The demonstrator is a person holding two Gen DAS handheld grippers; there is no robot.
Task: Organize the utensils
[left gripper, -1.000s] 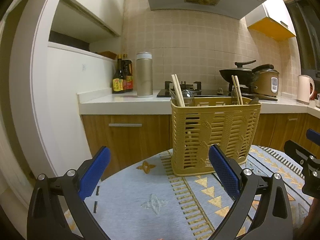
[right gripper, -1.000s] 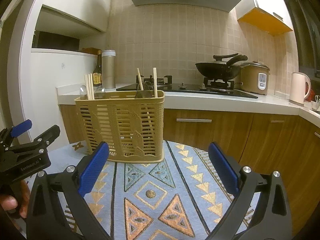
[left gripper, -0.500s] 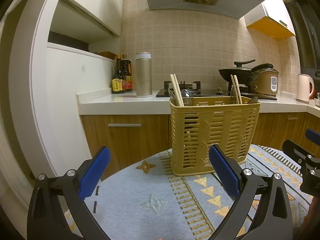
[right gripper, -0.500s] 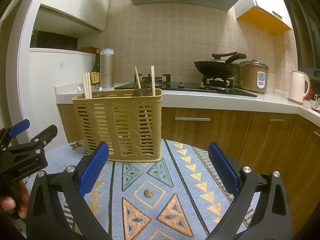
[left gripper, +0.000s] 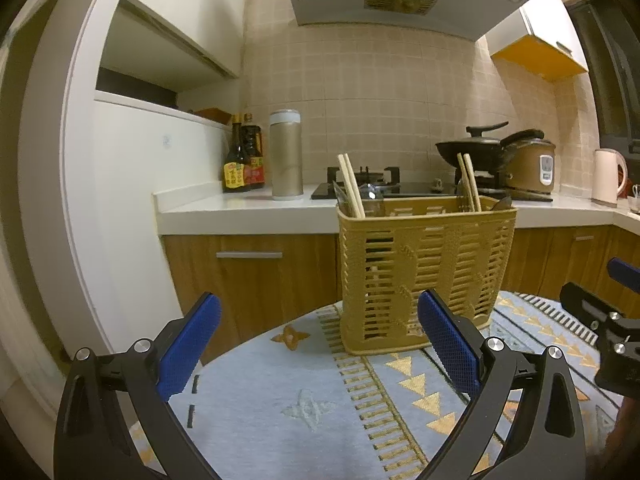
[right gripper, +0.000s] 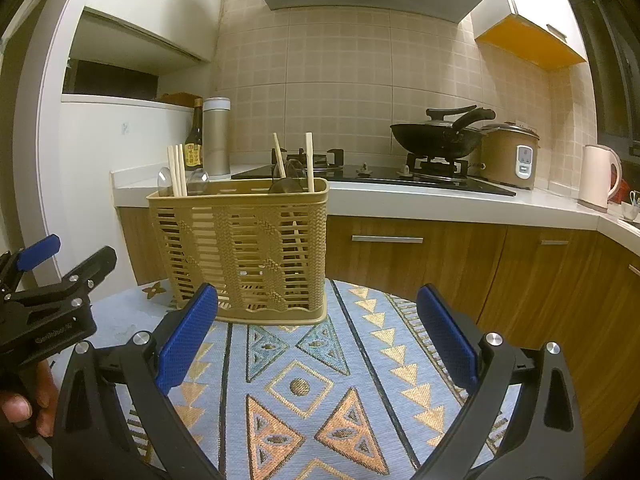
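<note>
A tan slotted utensil basket [left gripper: 424, 272] stands upright on a round table with a patterned blue cloth [left gripper: 304, 404]; it also shows in the right wrist view [right gripper: 244, 252]. Chopsticks [left gripper: 351, 185] and spoons [right gripper: 165, 181] stick up out of it. My left gripper [left gripper: 318, 344] is open and empty, a little short of the basket. My right gripper [right gripper: 316, 336] is open and empty, in front of the basket's right side. Each gripper shows at the edge of the other's view.
Behind the table runs a white kitchen counter [left gripper: 248, 212] with wooden cabinets, sauce bottles [left gripper: 240, 160], a steel canister [left gripper: 286, 156], a gas hob with a black wok [right gripper: 436, 136], a rice cooker [right gripper: 510, 154] and a kettle [right gripper: 598, 178]. A white wall unit stands at the left.
Both grippers have drifted slightly, so the basket sits a touch lower and closer in both views. Both stay open and empty.
</note>
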